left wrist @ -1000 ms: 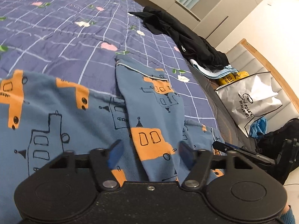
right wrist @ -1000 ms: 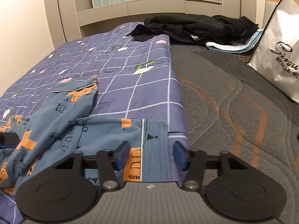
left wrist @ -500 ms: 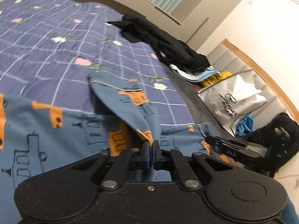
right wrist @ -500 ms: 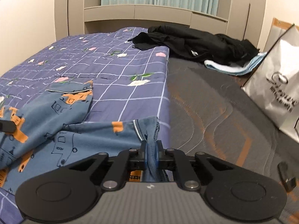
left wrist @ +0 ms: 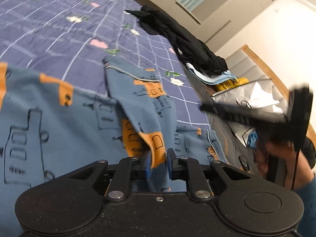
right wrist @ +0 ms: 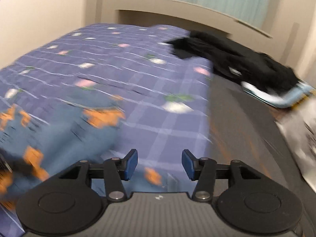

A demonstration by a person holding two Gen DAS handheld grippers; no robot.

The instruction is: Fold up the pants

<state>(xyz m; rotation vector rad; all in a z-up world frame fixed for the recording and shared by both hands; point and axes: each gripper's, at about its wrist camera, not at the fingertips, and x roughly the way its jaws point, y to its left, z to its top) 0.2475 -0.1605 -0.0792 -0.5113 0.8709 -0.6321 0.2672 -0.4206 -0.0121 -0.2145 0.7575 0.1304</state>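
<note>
Blue pants (left wrist: 59, 122) with orange car prints lie spread on the purple checked bedspread (left wrist: 59, 29). My left gripper (left wrist: 159, 163) has its jaws a little apart, with a fold of the pants between them. In the right wrist view the pants (right wrist: 59, 134) are blurred at the lower left. My right gripper (right wrist: 159, 165) is open and empty above the pants' hem; it also shows in the left wrist view (left wrist: 276, 114), raised at the right.
Black clothes (left wrist: 183, 39) and folded light-blue fabric (left wrist: 217, 77) lie at the far right of the bed. A white shopping bag (left wrist: 254, 98) stands on the grey mattress (right wrist: 246, 128). A headboard (right wrist: 187, 9) is behind.
Both grippers were shut on the pants half a second ago. The right one has opened, let go and lifted away. The left jaws have parted slightly with fabric still between them.
</note>
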